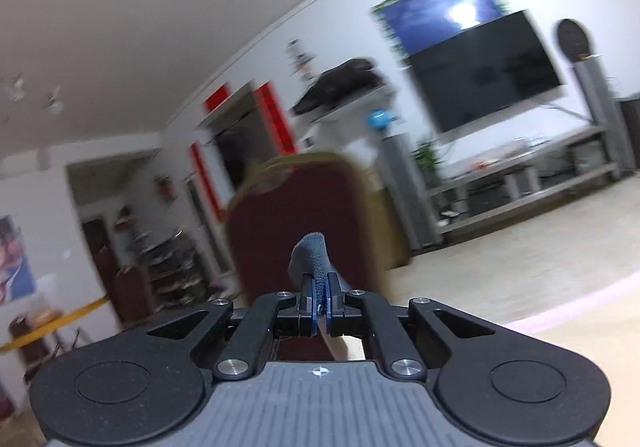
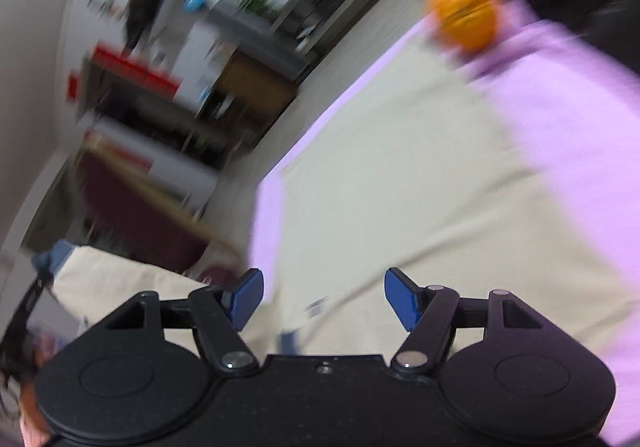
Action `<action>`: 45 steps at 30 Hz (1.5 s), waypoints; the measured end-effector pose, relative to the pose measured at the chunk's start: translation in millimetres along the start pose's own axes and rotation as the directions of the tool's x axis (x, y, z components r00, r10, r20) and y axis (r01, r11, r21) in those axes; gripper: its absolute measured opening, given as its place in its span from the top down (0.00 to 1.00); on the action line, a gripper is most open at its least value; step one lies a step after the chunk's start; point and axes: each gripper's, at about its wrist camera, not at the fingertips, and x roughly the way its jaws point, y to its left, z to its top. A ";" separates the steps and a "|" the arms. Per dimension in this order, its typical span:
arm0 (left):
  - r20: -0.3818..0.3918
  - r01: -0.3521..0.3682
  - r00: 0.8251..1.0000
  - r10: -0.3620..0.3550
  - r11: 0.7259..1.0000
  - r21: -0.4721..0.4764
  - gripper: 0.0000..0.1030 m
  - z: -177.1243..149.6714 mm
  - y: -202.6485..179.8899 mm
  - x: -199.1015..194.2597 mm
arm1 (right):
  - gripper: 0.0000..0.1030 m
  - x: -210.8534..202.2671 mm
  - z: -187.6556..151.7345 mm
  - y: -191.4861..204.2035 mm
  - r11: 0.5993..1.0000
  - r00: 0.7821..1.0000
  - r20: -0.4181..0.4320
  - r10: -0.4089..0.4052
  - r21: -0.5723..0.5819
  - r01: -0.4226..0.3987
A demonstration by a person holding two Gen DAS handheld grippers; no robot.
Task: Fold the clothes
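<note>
A wide cream garment (image 2: 400, 183) of smooth, flat fabric lies spread over the desk (image 2: 568, 119), which wears a soft lilac cover showing along the cloth's left edge and far right. One cream corner is lifted off to the left (image 2: 120, 283), where a blue-grey trim (image 2: 52, 255) shows at its tip. Beyond the desk stands a chair (image 1: 296, 223) with a rounded dark-red padded back and a gold frame. On the far wall hangs a flat black rectangular TV (image 1: 484, 71). Round orange fruit (image 2: 464, 11), badly blurred, sits at the desk's far end.

The left tool (image 1: 319, 295) is raised toward the room, its blue pads pressed together on a fold of blue-grey knit cuff (image 1: 310, 255), ribbed and coarse, that sticks up between them. The right tool (image 2: 324, 299) hangs over the cream garment with its blue pads (image 2: 246, 297) spread wide and nothing between them.
</note>
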 end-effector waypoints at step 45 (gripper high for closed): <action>-0.215 0.770 0.638 -0.739 0.615 0.171 0.53 -47.8 -265.9 -192.3 | 0.48 -120.6 33.5 -109.7 0.960 0.967 0.243 -0.069 0.281 -0.002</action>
